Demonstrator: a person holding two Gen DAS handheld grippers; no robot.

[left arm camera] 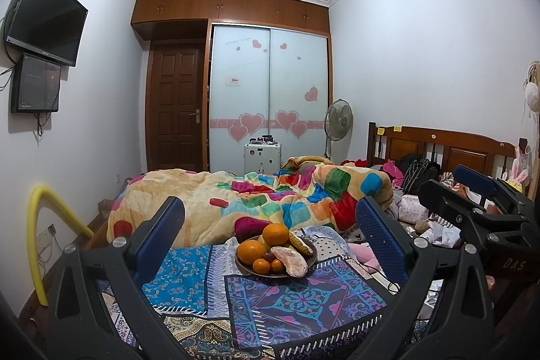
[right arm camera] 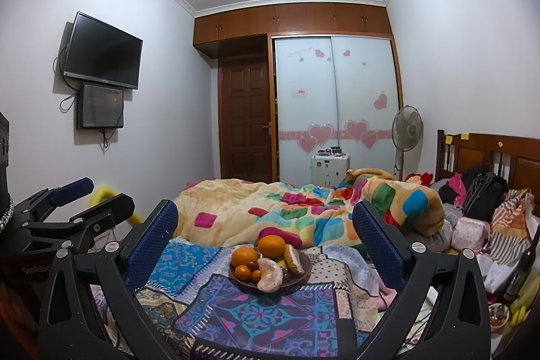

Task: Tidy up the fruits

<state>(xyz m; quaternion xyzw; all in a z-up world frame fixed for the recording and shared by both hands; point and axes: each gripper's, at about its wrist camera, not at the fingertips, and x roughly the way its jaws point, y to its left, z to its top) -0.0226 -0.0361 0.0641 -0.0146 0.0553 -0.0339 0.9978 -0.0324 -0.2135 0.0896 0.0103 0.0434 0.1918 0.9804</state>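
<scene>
**Both grippers spread before the fruit plate**

The left gripper (left arm camera: 270, 221) has its blue-padded jaws wide apart and holds nothing. The plate (left arm camera: 311, 256) sits ahead of it, between the two fingers in its view, on a patterned cloth (left arm camera: 297, 299) laid over the bed. On the plate lie two large oranges (left arm camera: 276, 234), two small ones (left arm camera: 261, 265), a pale pink peeled fruit (left arm camera: 291, 260) at the near rim and a yellowish fruit (left arm camera: 300, 243) at the far right. A dark small fruit peeks between them; I cannot tell what it is.

The right gripper (right arm camera: 265, 225) is likewise spread and empty, with the plate just ahead and centred. Each gripper shows at the other's side, apart from the plate. Beyond the plate lies a bright patchwork blanket (left arm camera: 256, 198).
</scene>
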